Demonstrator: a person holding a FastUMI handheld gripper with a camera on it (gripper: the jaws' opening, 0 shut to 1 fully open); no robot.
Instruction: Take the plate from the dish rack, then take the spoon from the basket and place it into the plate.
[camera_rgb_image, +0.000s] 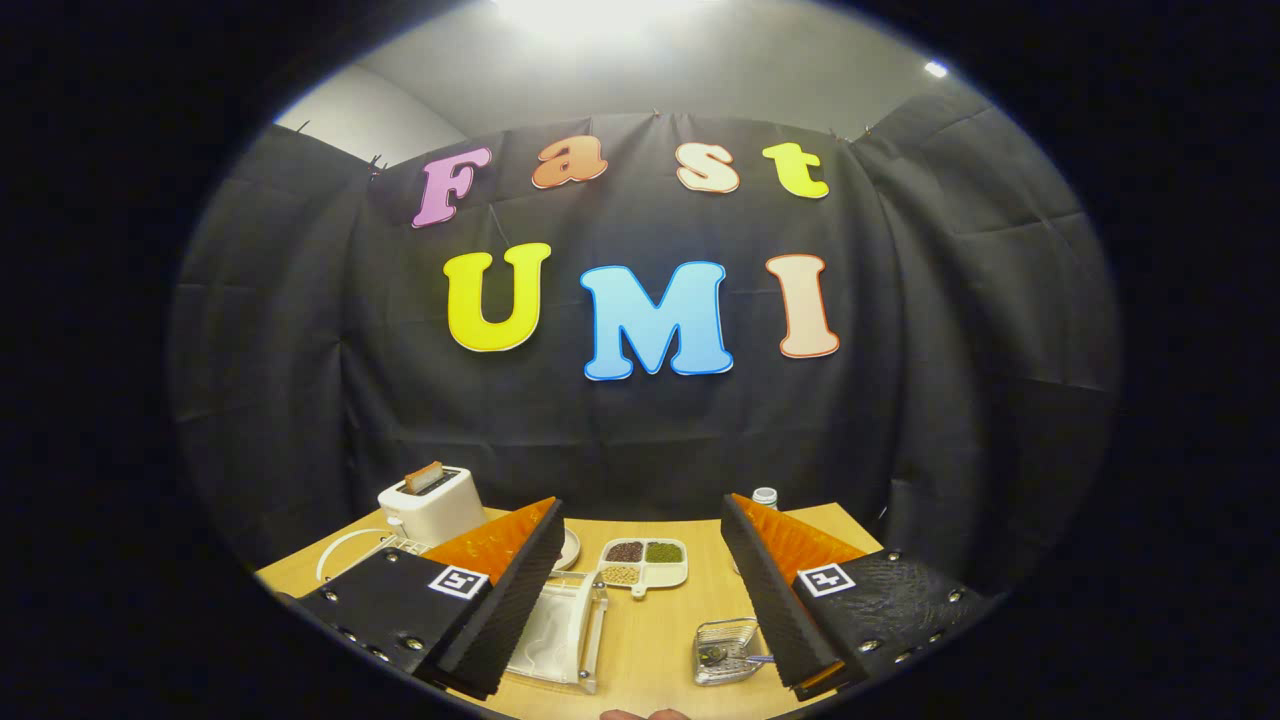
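A: Gripper (640, 560), item one: two black ribbed fingers (510, 600) with orange backs, spread wide apart, nothing between them, held above the wooden table (650, 640). State: released.

B: Dish rack?

A: Dish rack (565, 630), item two: pale frame on the table, near, just right of the left finger and partly hidden by it. A whitish flat piece lies in it; whether that is the plate, I cannot tell.

B: Any other plate-like thing?

A: Round white rim (568, 548), item three: peeks out from behind the left finger's tip, farther away than the rack. Too hidden to name with certainty.

B: Basket and spoon?

A: Basket (725, 650), item four: small clear wire-like container, near, touching the inner edge of the right finger in the view. Spoon handle (757, 660), item five: a thin bluish piece pointing right from the basket toward that finger. The bowl of the spoon is not clear.

B: Remaining stock?

A: Toaster (432, 505), white, far left, with a brown slice (424, 476) standing in its slot. Divided tray (643, 563), far centre between the fingers, three compartments: dark grains, green grains, pale grains. Bottle cap (765, 496), white, far right, just beyond the right finger's tip. White curved band (345, 553) on the left of the table, beside the toaster.
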